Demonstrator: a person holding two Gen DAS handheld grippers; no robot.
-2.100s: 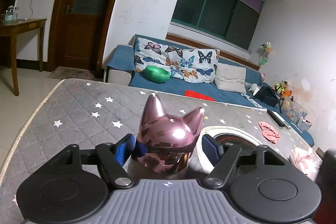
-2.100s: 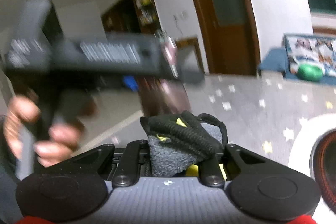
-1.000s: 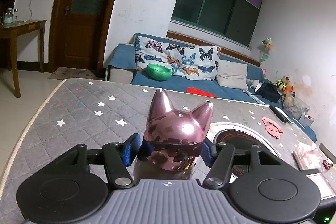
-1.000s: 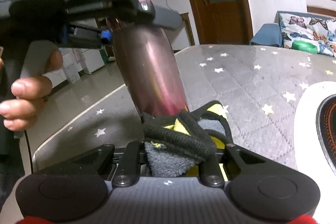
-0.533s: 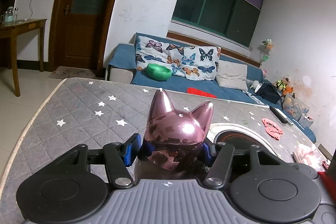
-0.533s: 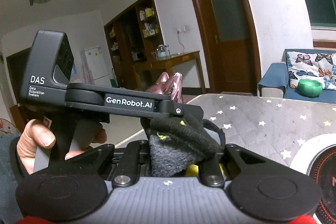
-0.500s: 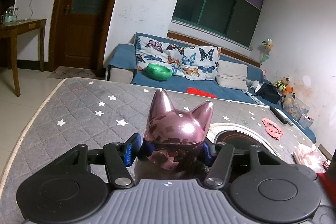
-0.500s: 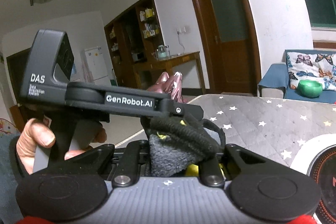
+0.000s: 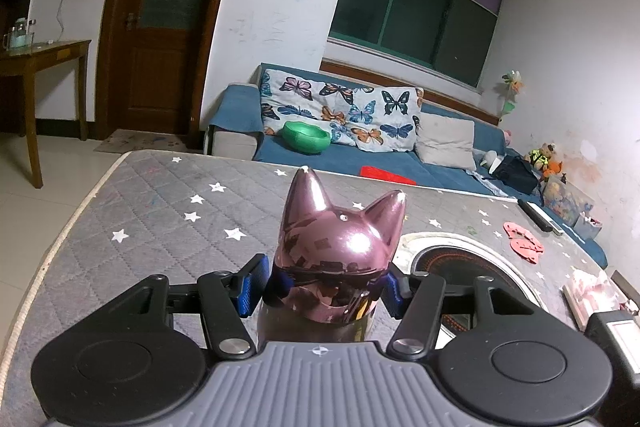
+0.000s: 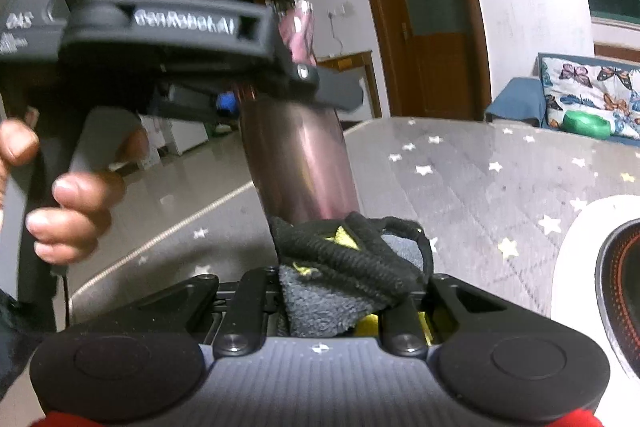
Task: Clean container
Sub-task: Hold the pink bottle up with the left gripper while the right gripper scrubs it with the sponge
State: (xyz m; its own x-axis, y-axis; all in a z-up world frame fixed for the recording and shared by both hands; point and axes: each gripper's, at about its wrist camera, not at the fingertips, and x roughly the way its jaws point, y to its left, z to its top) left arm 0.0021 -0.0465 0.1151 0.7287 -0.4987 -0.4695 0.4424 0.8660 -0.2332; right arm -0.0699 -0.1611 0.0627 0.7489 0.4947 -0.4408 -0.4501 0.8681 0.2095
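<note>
Container (image 9: pixel 340 259): a pink metallic bottle with a cat-eared lid, at the lower centre of the left wrist view and at centre-left of the right wrist view, where its smooth cylindrical body (image 10: pixel 300 155) stands slightly tilted above a grey quilted table cover (image 9: pixel 160 211) printed with white stars. The left gripper (image 9: pixel 325 285) pinches the container just below the lid, its blue-padded fingers (image 9: pixel 252 283) pressed against either side of the neck. In the right wrist view the same tool appears in the upper left of the frame as a black handle marked with lettering, somewhat blurred, gripped by the person's hand (image 10: pixel 68 187). The right gripper (image 10: pixel 348 291), at the bottom centre of that view, is closed on a bunched dark cloth (image 10: pixel 344 267) of grey fleece with black edging and yellow flecks; the cloth touches the lower part of the container's body. To the right of the container on the table cover lies a round white-rimmed cooktop (image 9: pixel 464 259) with a dark centre. Beyond the table, in the upper half of the left wrist view, stand a blue sofa (image 9: pixel 440 171) bearing a butterfly-print cushion (image 9: pixel 340 115) and a green bowl (image 9: pixel 306 135), a wooden door (image 9: pixel 160 27) at upper left, and a dark window (image 9: pixel 412 15) at upper right.
</note>
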